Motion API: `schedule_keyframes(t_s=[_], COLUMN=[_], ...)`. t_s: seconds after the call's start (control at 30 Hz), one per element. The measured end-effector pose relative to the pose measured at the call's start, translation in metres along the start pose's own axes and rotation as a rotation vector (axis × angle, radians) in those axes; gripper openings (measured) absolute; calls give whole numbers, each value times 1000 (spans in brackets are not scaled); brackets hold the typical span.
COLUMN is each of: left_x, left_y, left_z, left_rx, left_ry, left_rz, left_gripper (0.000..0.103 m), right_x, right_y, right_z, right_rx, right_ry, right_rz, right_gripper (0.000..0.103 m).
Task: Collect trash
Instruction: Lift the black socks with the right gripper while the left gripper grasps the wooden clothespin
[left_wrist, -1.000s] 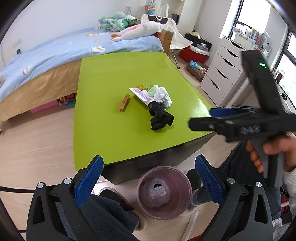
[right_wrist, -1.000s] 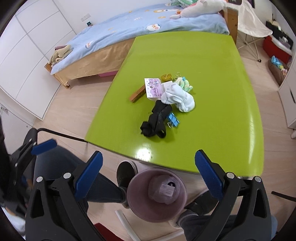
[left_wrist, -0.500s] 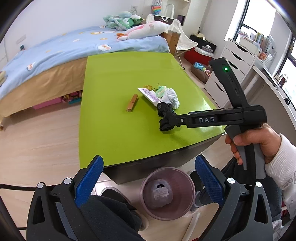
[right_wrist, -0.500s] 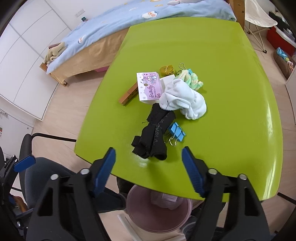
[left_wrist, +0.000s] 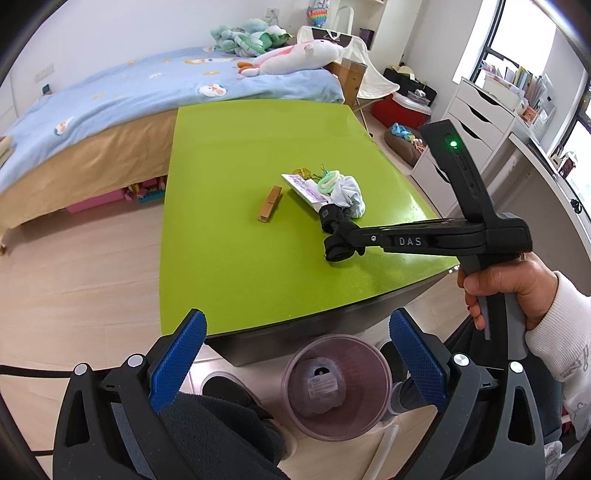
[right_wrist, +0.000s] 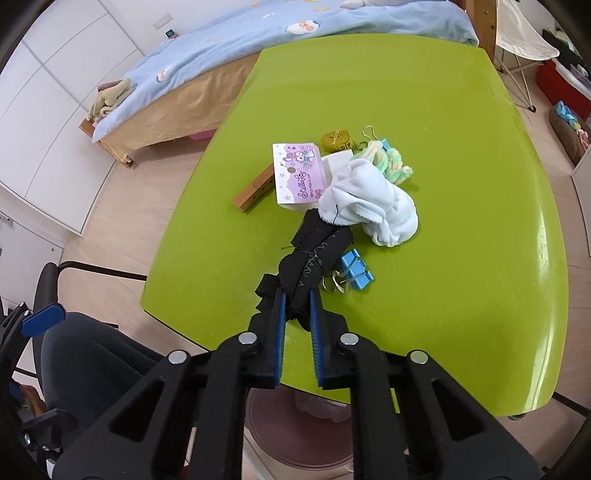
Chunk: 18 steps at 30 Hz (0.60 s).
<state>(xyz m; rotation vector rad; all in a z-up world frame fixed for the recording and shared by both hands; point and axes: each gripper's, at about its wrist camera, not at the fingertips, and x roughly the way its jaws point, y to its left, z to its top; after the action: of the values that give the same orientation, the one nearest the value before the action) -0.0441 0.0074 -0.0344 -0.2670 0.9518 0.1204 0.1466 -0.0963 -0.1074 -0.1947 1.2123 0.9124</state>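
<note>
Right gripper (right_wrist: 296, 301): jaws nearly closed, pinching the near end of the black sock (right_wrist: 314, 258) on the green table (right_wrist: 461, 221); clip (right_wrist: 354, 273) just right of the jaws. Left gripper (left_wrist: 297, 354): jaws wide apart, holding nothing (bin (left_wrist: 376, 358) between and below them).
</note>
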Motion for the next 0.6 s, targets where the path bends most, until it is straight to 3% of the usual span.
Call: schedule_keyframes(t_s=[0.4,0.6], left_x=[12,26], left_y=[3,6], left_z=[23,46], left_rx=[24,42], left_ry=[-13,-10], left_rz=[1,2], left_gripper=[95,95], right_x=[-44,-71], right_y=[5,1], right_z=[-7,-12], right_rx=[-1,5], right_ry=[-90,-136], right_rz=[53,39], right_gripper=[9,9])
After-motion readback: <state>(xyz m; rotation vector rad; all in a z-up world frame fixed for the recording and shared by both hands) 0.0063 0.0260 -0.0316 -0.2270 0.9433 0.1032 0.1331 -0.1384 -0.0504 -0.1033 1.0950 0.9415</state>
